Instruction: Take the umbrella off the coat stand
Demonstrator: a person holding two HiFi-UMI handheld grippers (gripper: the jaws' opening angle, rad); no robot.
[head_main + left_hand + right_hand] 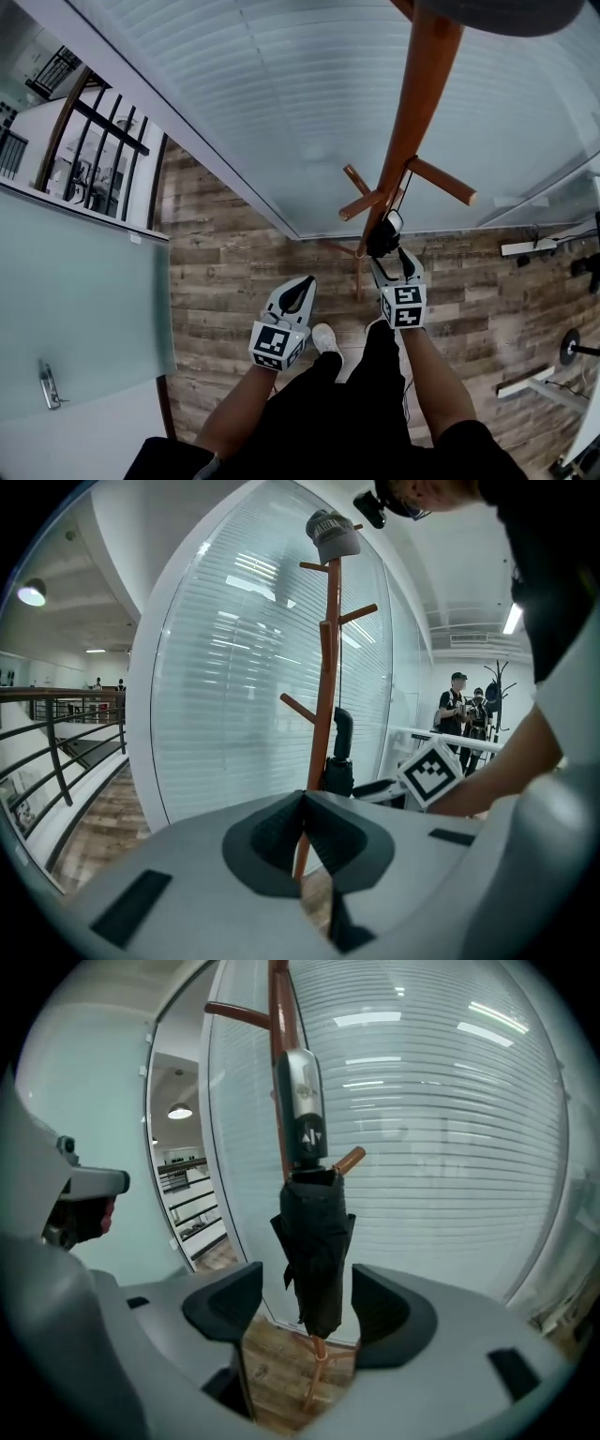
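Here, folded umbrella: likely light, soft cloth over stiff shaft; best gripped mid-bundle, between right gripper's parted fingers; left gripper's fingers together.

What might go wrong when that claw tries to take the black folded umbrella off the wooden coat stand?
1. The right gripper has its jaws apart around the black folded umbrella, not pressing it; closing on that loose fabric might slip.
2. The umbrella hangs close beside the slim wooden coat stand; a sideways pull might snag a peg and rock the stand, perhaps shaking the grey cap off its top.
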